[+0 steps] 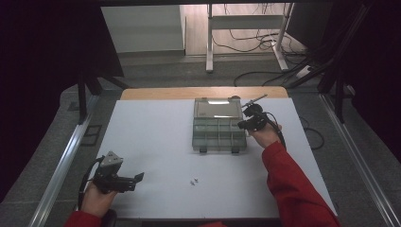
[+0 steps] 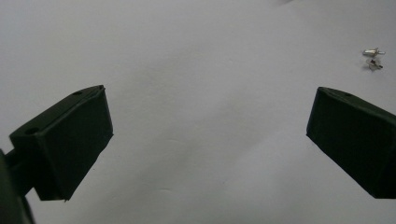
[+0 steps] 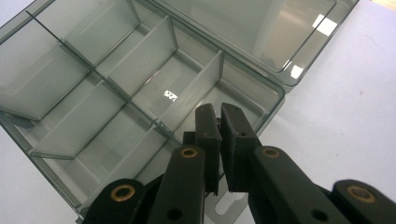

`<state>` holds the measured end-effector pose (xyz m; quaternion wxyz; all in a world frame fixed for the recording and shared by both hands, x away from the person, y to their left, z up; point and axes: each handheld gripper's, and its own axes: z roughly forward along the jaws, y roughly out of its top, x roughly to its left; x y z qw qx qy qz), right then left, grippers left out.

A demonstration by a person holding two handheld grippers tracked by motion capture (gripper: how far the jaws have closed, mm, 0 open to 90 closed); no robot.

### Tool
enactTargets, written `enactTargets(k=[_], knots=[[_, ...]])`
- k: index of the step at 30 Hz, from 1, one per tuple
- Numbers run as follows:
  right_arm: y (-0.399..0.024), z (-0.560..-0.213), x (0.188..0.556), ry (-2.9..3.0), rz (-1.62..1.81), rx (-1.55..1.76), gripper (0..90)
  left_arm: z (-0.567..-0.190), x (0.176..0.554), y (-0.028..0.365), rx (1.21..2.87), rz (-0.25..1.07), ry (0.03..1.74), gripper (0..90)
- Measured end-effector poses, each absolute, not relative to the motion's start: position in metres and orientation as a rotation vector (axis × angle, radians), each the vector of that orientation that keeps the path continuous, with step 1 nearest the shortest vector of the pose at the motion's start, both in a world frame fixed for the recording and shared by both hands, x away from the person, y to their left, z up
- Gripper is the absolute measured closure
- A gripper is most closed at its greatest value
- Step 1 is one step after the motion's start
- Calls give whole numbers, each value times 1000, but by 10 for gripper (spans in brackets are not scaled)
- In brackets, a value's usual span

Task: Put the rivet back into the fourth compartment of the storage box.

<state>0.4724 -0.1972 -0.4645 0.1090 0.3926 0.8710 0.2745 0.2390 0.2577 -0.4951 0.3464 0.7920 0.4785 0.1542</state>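
The high view looks forward and down over the whole desk; both gripper views sit close, the right apparently sharing its compartment box.

No legible text anywhere — not on the organiser box — nothing readable

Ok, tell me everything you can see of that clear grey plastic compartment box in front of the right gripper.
The clear grey plastic compartment box lies flat near the middle of the white table, lid swung fully open and lying flat behind it. Thin dividers split the tray into several compartments; those in sight look empty apart from light glints. Two latch tabs stick out at its near edge. The right gripper, jaws nearly together, hangs over the tray's right end; whether it touches the box I cannot tell.
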Motion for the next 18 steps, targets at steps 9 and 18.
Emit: enactTargets(k=[9,18], knots=[[-197,-465,472,2556,813,1140,835,-495,239,258,2057,400,1240,7],[-195,-462,467,2555,817,1122,759,-495,239,258,2059,401,1238,7]])
